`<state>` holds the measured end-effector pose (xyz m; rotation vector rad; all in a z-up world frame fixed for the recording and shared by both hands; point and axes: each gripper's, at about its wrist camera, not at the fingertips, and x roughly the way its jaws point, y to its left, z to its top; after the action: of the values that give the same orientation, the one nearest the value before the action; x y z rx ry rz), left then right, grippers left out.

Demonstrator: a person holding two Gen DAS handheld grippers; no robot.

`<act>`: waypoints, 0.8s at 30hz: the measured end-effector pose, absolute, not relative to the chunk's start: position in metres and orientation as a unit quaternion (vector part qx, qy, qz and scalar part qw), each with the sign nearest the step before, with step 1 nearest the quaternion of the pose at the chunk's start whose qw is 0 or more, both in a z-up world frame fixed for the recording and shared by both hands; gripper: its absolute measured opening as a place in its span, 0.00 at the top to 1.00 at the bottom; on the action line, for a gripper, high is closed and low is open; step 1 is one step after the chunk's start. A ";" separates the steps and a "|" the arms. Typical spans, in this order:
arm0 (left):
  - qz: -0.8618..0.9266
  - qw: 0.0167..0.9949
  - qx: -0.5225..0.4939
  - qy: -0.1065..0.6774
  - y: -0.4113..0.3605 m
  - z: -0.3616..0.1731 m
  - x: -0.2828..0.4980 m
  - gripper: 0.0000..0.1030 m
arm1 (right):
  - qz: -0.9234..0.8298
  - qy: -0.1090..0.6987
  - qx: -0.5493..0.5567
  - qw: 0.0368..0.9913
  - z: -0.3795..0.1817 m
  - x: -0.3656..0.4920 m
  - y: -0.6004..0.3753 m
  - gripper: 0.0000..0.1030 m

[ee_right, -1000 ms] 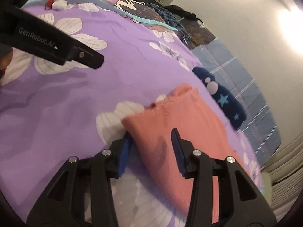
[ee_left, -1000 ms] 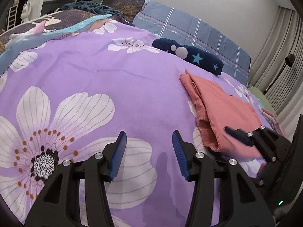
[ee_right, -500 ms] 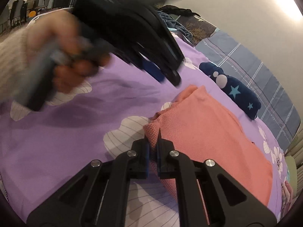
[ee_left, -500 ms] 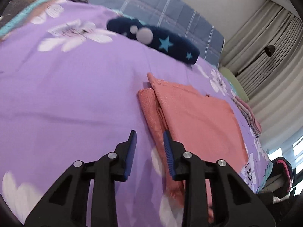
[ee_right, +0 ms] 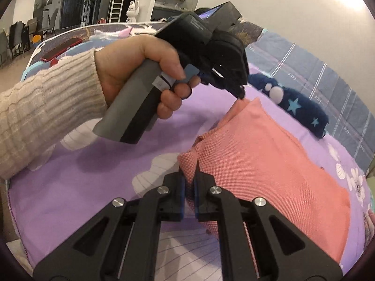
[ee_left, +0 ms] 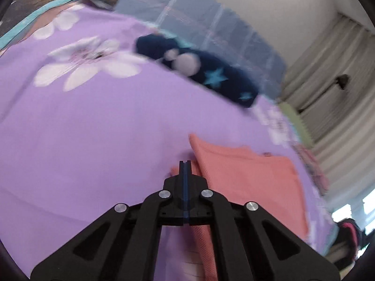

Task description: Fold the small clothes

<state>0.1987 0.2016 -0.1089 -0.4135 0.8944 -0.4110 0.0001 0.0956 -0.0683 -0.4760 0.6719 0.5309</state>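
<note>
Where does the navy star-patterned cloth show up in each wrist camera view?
Left wrist: the navy star-patterned cloth lies upper centre, blurred, beyond the pink garment.
Right wrist: it lies at the right, beyond the same garment.
Shared landmark: the blue plaid bedding just behind it.

We see a salmon-pink garment (ee_right: 269,159), a purple bedspread (ee_left: 93,128) with white flowers, a navy star-patterned cloth (ee_left: 211,77)
</note>
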 end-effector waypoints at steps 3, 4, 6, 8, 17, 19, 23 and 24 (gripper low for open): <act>-0.202 0.845 -0.233 0.438 0.215 -0.131 0.197 1.00 | 0.260 0.353 -0.226 0.870 -0.084 0.007 0.095 0.95; -0.206 0.841 -0.244 0.436 0.218 -0.131 0.196 1.00 | 0.260 0.353 -0.225 0.870 -0.084 0.007 0.095 0.95; -0.212 0.839 -0.249 0.435 0.223 -0.125 0.190 0.94 | 0.262 0.347 -0.219 0.873 -0.081 0.005 0.093 0.94; -0.227 0.841 -0.244 0.426 0.222 -0.116 0.181 0.66 | 0.264 0.350 -0.215 0.873 -0.079 0.005 0.091 0.94; -0.293 0.801 -0.239 0.465 0.184 -0.129 0.186 0.73 | 0.261 0.354 -0.221 0.871 -0.081 0.005 0.092 0.94; -0.292 0.790 -0.261 0.471 0.183 -0.133 0.198 0.89 | 0.261 0.354 -0.220 0.871 -0.081 0.005 0.092 0.94; -0.276 0.802 -0.284 0.447 0.190 -0.138 0.209 0.93 | 0.264 0.356 -0.217 0.870 -0.081 0.006 0.095 0.94; -0.278 0.800 -0.292 0.445 0.192 -0.142 0.210 0.93 | 0.264 0.358 -0.216 0.869 -0.082 0.006 0.095 0.94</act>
<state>0.2096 0.1922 -0.1417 -0.6264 0.9537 -0.5968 0.0059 0.0954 -0.0822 -0.4529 0.7496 0.5526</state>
